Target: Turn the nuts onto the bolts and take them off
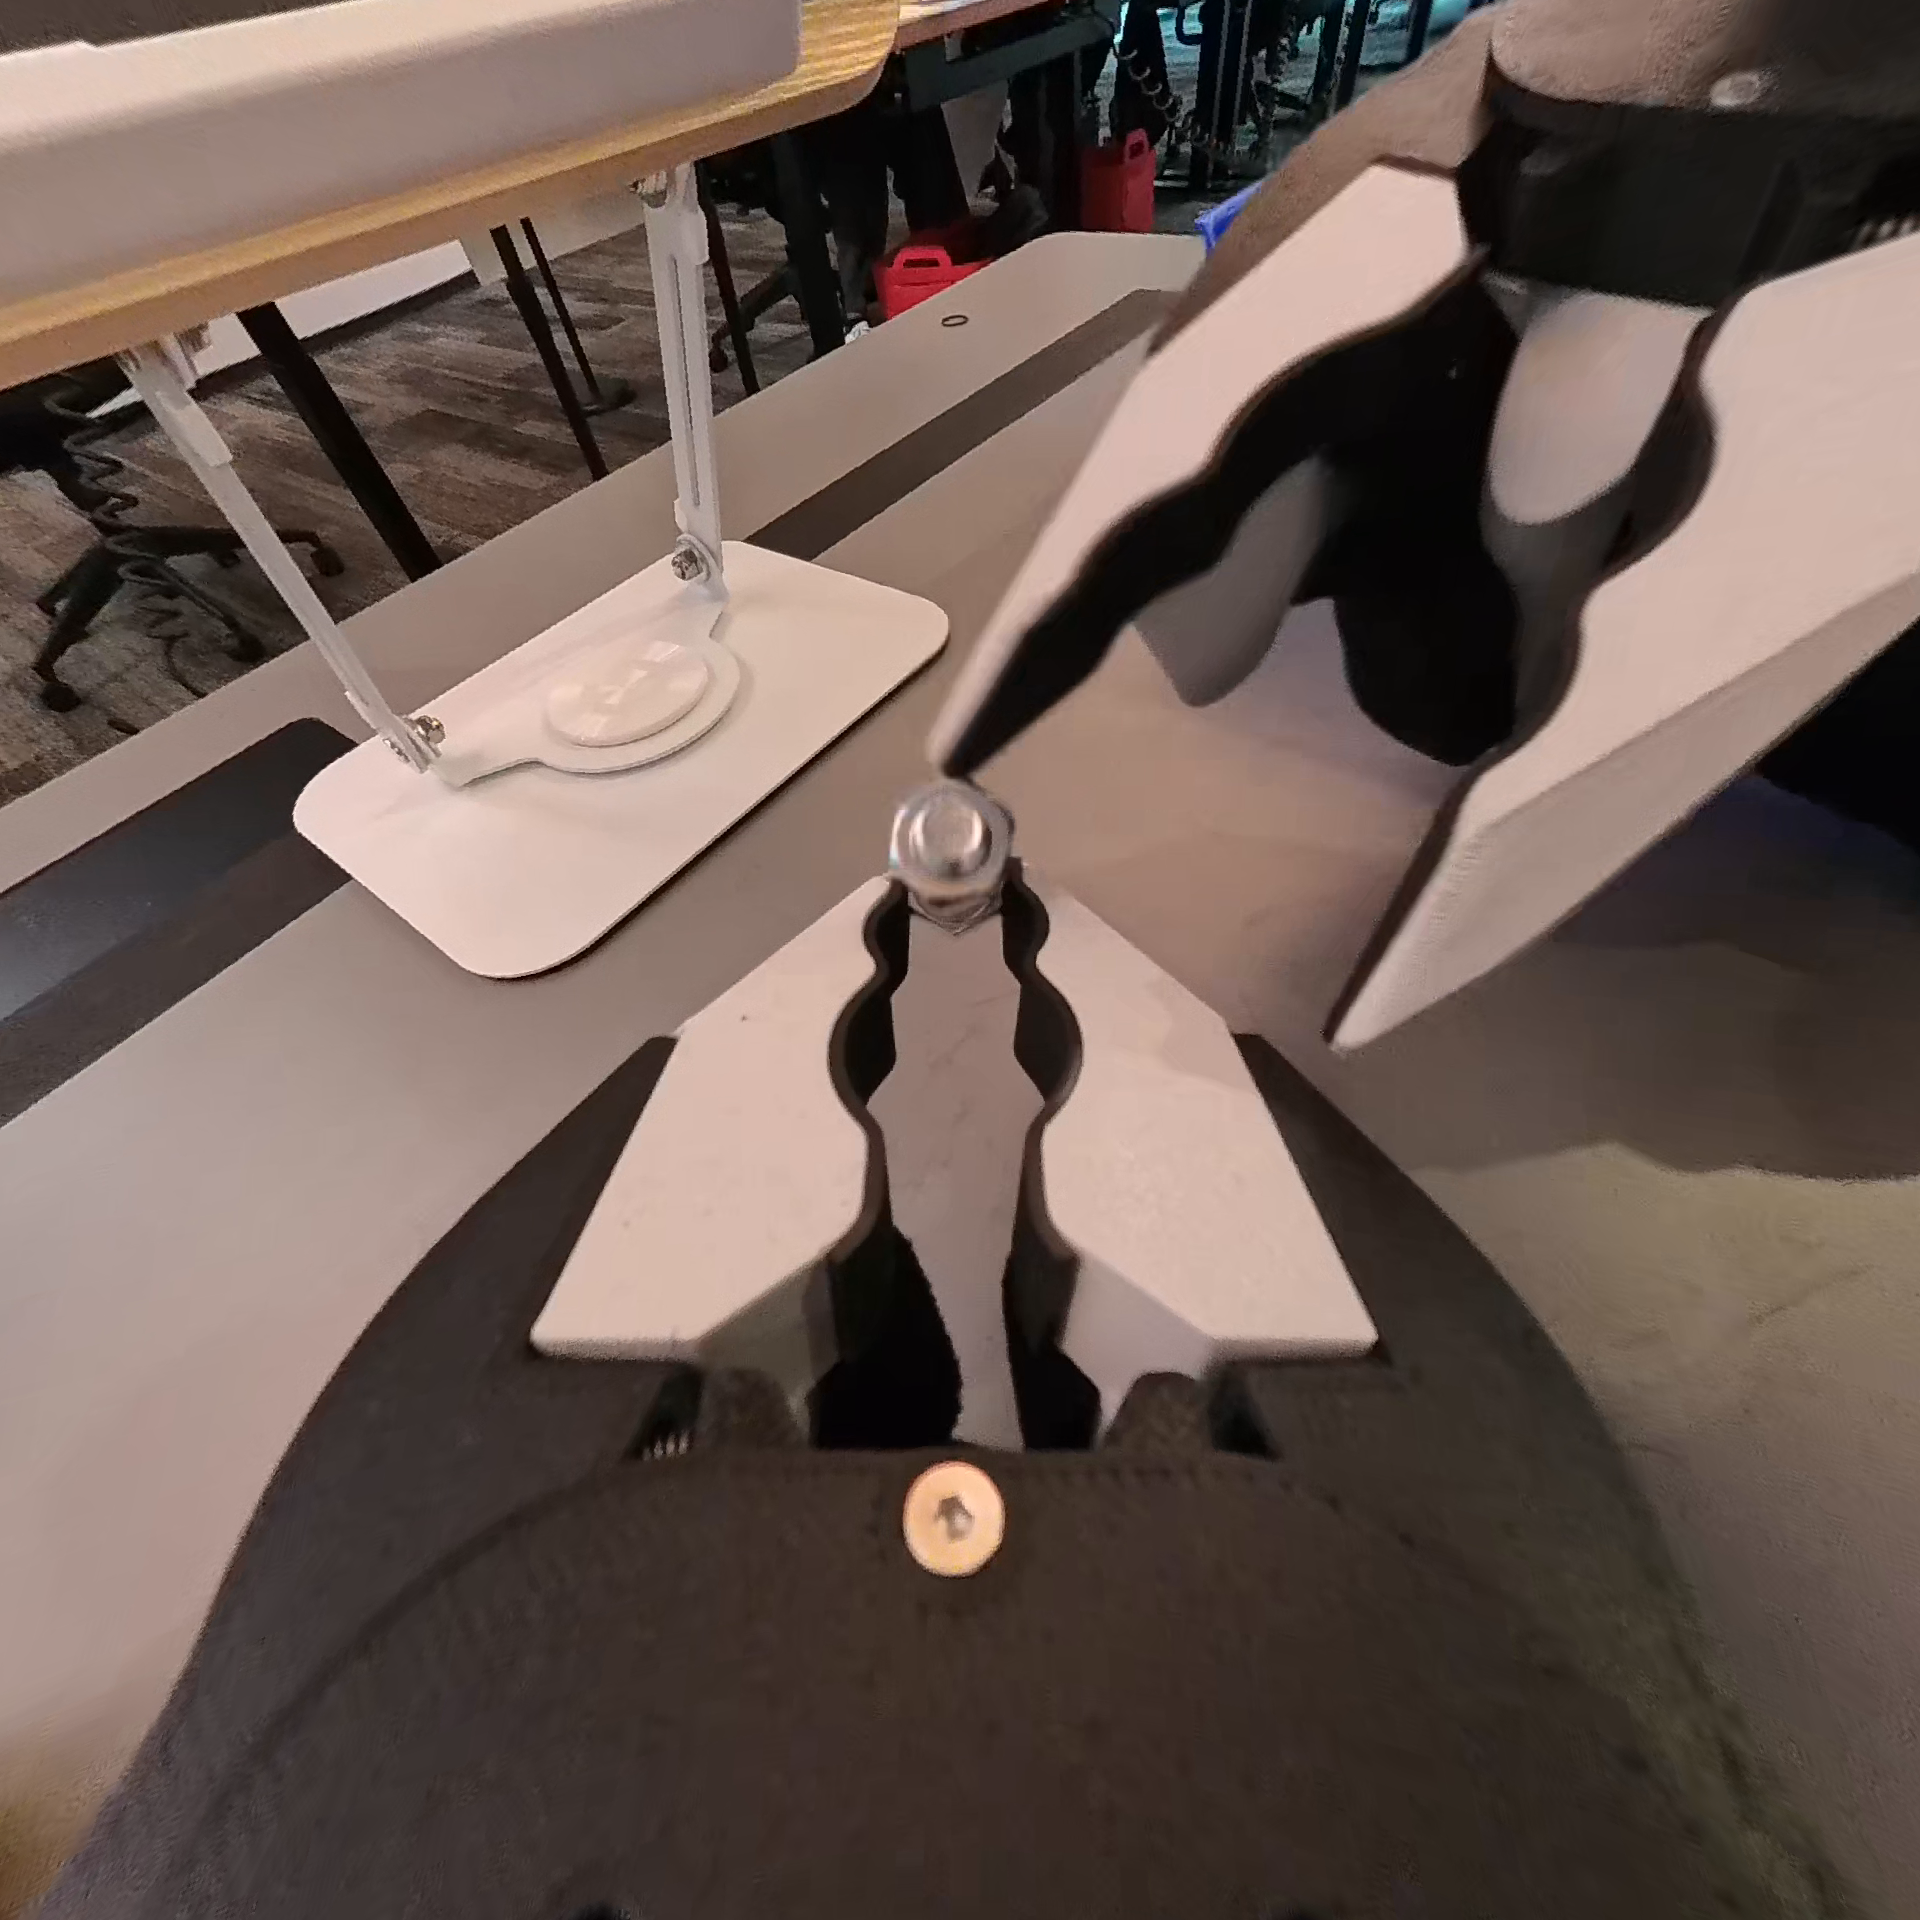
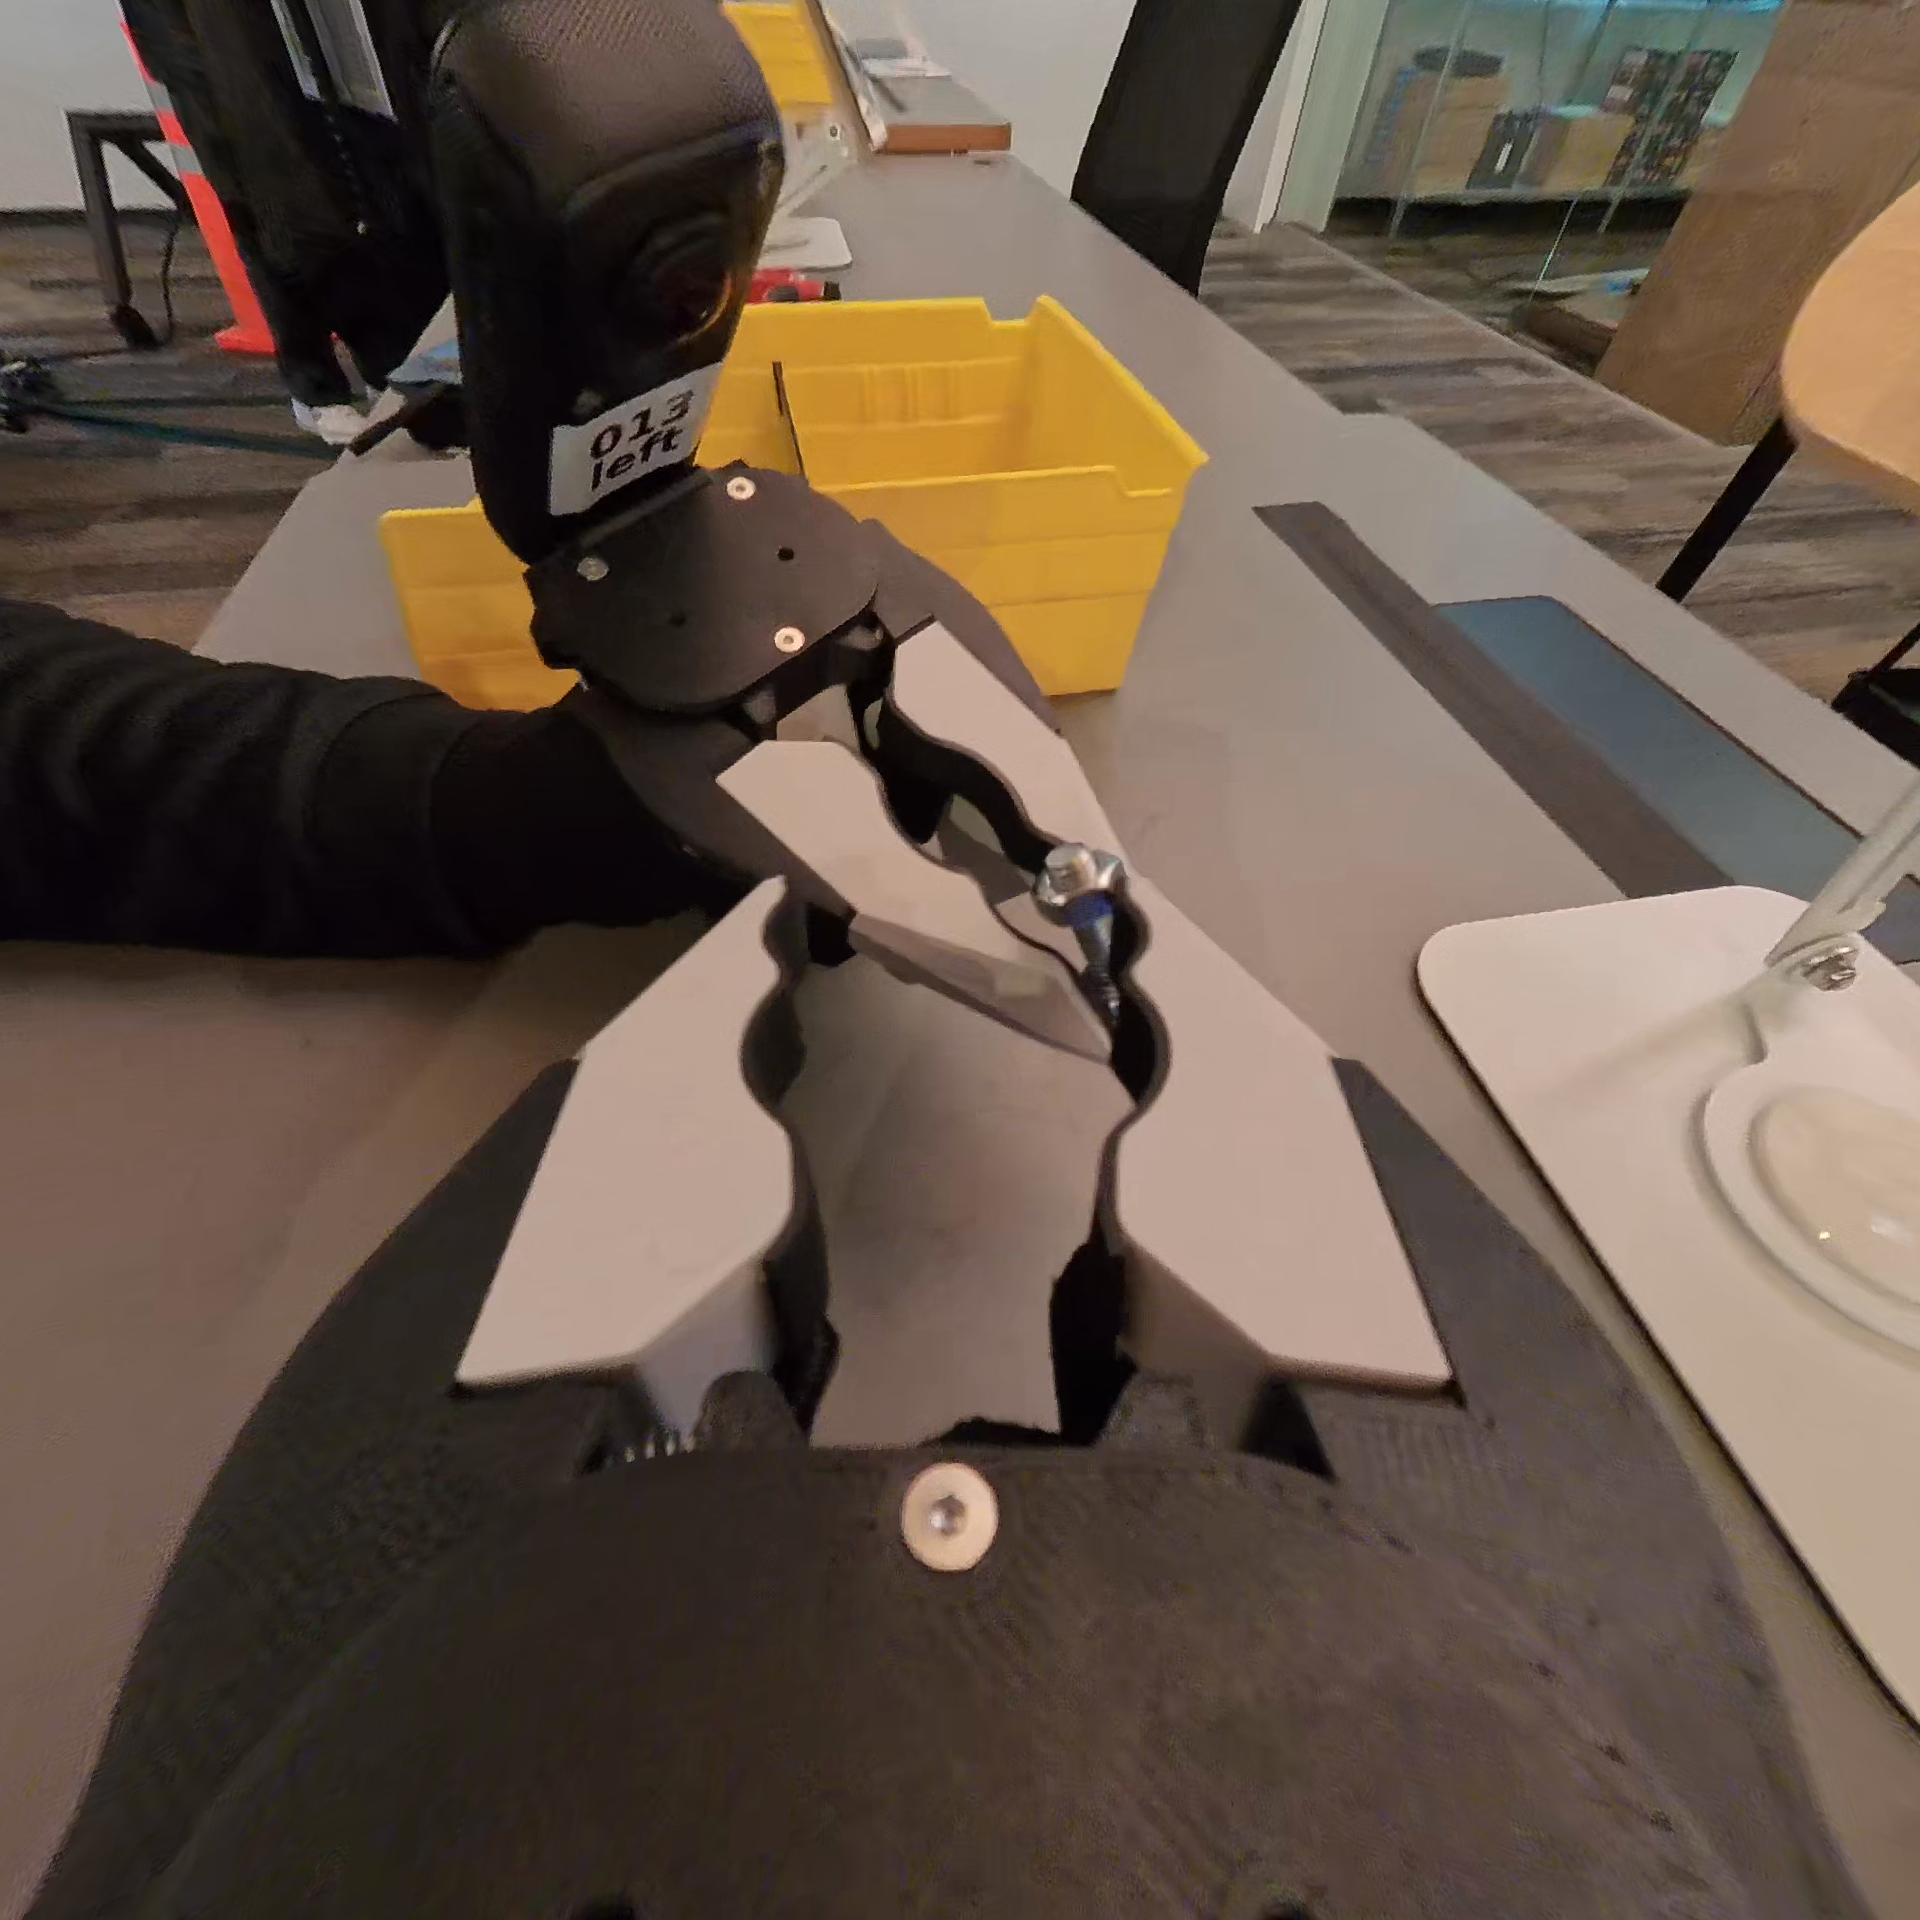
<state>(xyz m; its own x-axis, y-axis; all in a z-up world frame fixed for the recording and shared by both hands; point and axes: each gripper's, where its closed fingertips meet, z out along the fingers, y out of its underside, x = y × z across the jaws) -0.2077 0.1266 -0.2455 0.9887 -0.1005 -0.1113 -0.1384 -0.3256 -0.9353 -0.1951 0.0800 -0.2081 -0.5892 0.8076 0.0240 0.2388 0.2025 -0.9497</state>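
Note:
My left gripper (image 1: 951, 906) is shut on a silver bolt (image 1: 951, 844) and holds it above the grey table (image 1: 312, 1195). The bolt's round end, with a hex nut around it, points up. In the right wrist view the bolt (image 2: 1086, 894) shows a blue patch on its thread and sits at the left gripper's (image 2: 1081, 966) tips. My right gripper (image 2: 956, 904) is wide open around the bolt. The bolt lies close to its right finger (image 2: 1195, 1039). In the left wrist view the right gripper (image 1: 1143, 904) comes in from the upper right, and one fingertip (image 1: 951, 764) is right at the nut's top.
A yellow bin (image 2: 935, 499) stands on the table behind the left gripper. A white stand base (image 1: 623, 790) sits to the left, and it also shows in the right wrist view (image 2: 1558, 1039) at the right. A black sleeve (image 2: 260, 779) reaches in from the left. One gripper's finger ends stand about 6 cm off the other's.

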